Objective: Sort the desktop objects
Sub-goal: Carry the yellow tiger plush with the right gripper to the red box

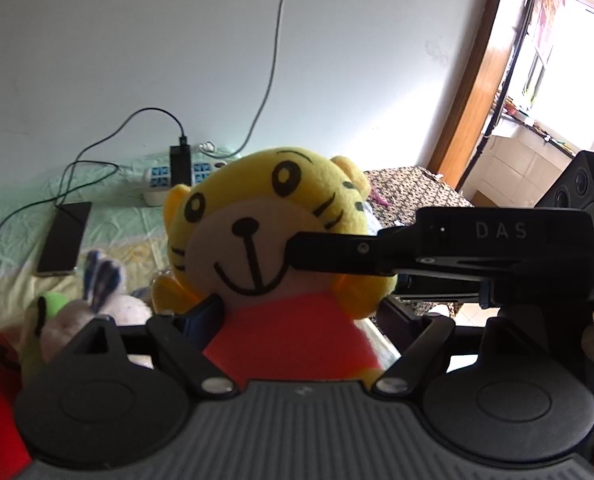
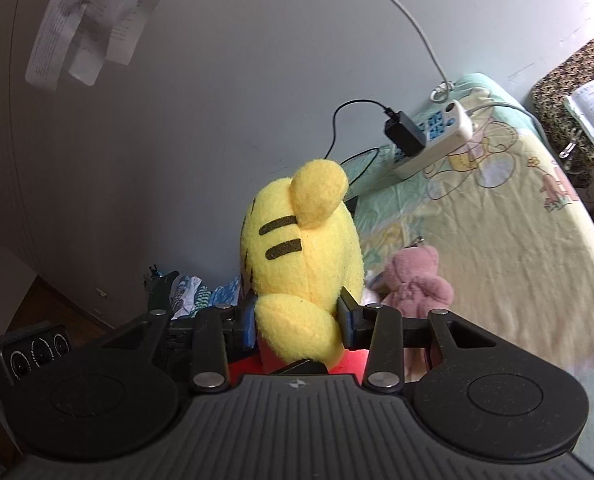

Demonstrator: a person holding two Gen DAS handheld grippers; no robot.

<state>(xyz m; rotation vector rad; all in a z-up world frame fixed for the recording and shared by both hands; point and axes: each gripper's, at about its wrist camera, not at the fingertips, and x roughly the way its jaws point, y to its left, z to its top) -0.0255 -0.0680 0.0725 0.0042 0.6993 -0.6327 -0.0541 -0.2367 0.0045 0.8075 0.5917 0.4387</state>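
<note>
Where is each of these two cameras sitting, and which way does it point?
Left wrist: sits on the left gripper, faces the yellow tiger plush front-on; both fingers show, and the right gripper reaches in.
Right wrist: sits on the right gripper, looks along fingers closed on the plush's arm, seen side-on.
Shared: the plush, power strip, patterned cloth.

— What does the yellow plush tiger with black stripes and a red shirt [image 1: 257, 240] look like?
— It sits upright, its smiling cream muzzle facing the left wrist camera; the right wrist view shows its striped side [image 2: 301, 248].
— And the other toys?
— A small pink plush bear [image 2: 415, 280] lies on the cloth just beside it; a blurred white toy with blue stripes [image 1: 105, 284] lies lower left.
</note>
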